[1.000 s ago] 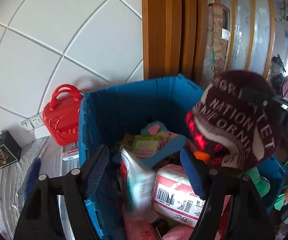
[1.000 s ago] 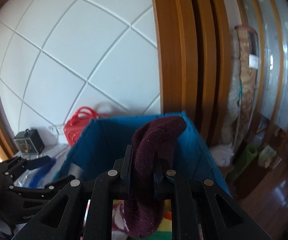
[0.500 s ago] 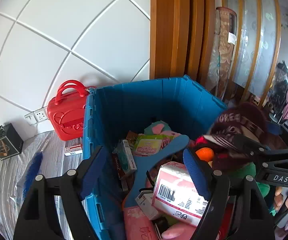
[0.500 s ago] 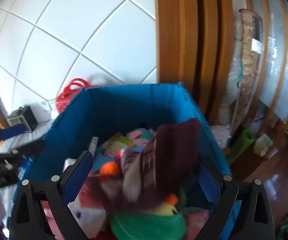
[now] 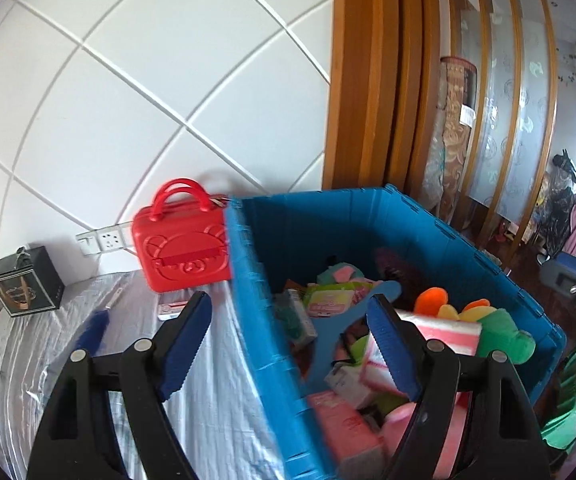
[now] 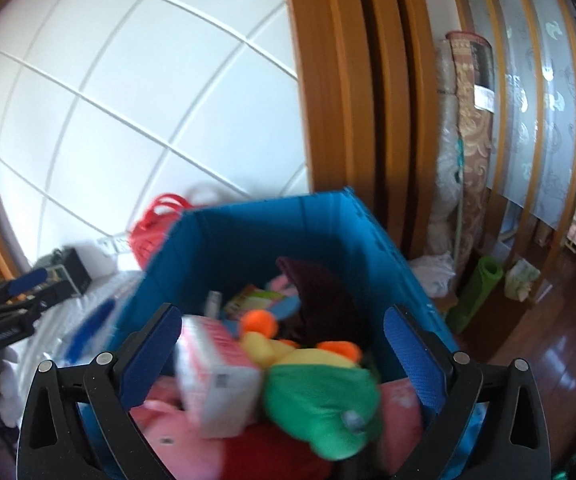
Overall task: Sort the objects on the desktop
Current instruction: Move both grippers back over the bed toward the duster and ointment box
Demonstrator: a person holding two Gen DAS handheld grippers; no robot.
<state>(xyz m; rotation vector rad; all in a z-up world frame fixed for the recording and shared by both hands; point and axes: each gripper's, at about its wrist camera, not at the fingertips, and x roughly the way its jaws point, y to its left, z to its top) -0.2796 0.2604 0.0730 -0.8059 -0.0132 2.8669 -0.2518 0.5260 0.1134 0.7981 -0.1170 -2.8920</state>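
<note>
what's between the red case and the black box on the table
A white wall socket on the wall behind the gap, seen between red case and black box in the left wrist view.

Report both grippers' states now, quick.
Left gripper: open, holding nothing.
Right gripper: jaws opening wide, nothing gripped; it hangs over the blue crate.

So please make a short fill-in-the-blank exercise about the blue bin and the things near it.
1. The green plush toy lies inside the ____ bin.
2. The small case beside the bin is ____.
3. The right gripper holds ____; its jaws are opening.
4. The black box stands on the ____.

Missing: blue; red; nothing; table
</note>
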